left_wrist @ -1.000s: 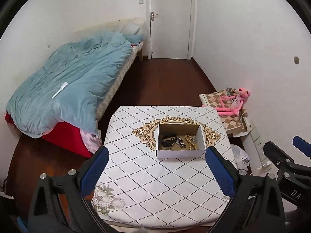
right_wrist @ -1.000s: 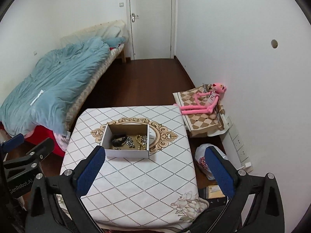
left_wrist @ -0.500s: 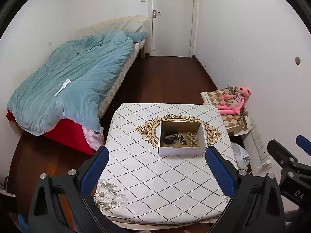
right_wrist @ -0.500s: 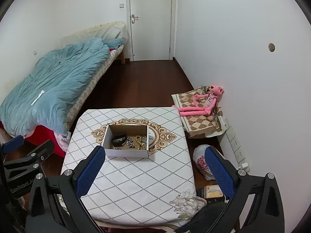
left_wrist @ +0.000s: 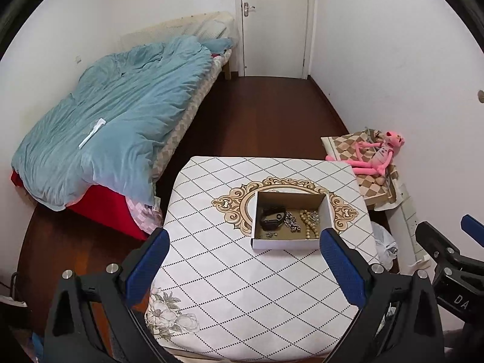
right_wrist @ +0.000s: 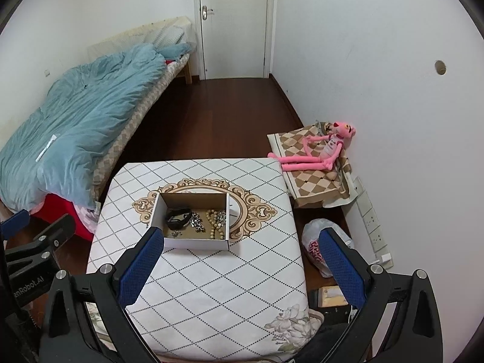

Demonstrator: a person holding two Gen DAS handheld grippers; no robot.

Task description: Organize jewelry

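Note:
An open cardboard box sits near the middle of a small table with a diamond-patterned cloth. In the box lie a black watch, a silver chain and a beaded bracelet. My left gripper is open and empty, high above the table's near side. My right gripper is open and empty, also held high. Each gripper shows at the edge of the other's view.
A bed with a blue duvet stands left of the table. A pink plush toy lies on a checkered cushion by the right wall. A plastic bag sits on the floor at the right. A closed door is at the back.
Both grippers have risen and drawn back from the table, so the table and box look smaller. The jaws stay open. The box's contents have not moved.

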